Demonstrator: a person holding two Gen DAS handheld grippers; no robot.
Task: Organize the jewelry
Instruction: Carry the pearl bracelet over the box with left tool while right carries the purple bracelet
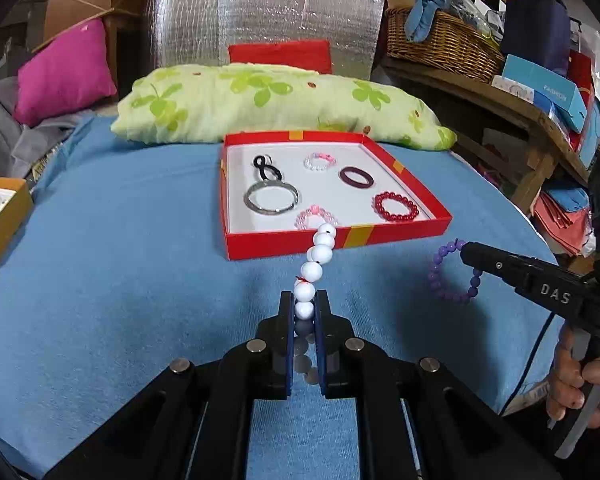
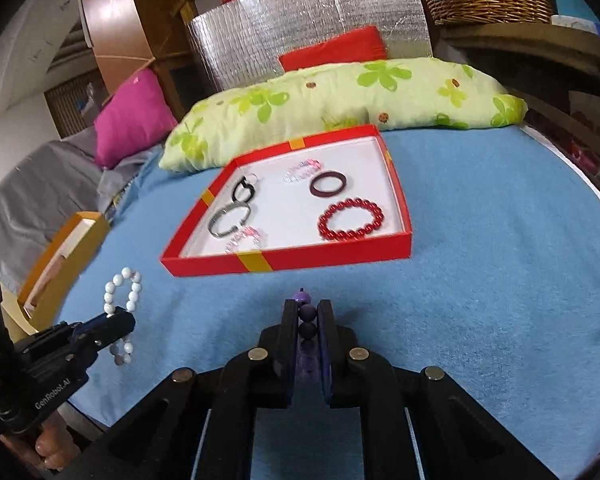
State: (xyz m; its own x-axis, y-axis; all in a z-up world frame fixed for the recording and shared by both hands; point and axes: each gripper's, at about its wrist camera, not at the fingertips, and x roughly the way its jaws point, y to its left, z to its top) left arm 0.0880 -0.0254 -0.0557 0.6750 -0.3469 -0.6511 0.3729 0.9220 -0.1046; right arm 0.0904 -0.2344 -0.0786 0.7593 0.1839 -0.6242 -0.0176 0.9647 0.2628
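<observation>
My left gripper (image 1: 304, 300) is shut on a white bead bracelet (image 1: 314, 266) and holds it above the blue cloth, in front of the red tray (image 1: 340, 238). My right gripper (image 2: 305, 308) is shut on a purple bead bracelet (image 2: 305, 312), also in front of the tray (image 2: 284, 260). In the left wrist view the right gripper (image 1: 466, 250) holds the purple bracelet (image 1: 452, 272); in the right wrist view the left gripper (image 2: 116, 316) holds the white bracelet (image 2: 124, 292). The tray holds a red bead bracelet (image 1: 396, 206), a dark ring (image 1: 355, 177), a silver bangle (image 1: 271, 199), a black loop (image 1: 265, 166) and two pink bracelets (image 1: 319, 161).
A green-patterned pillow (image 1: 268, 100) lies behind the tray. An orange box (image 1: 0, 216) sits at the left edge of the blue cloth (image 1: 120, 260). A wicker basket (image 1: 440, 44) and stacked boxes stand on a wooden shelf at right. A pink cushion (image 1: 66, 72) lies at the far left.
</observation>
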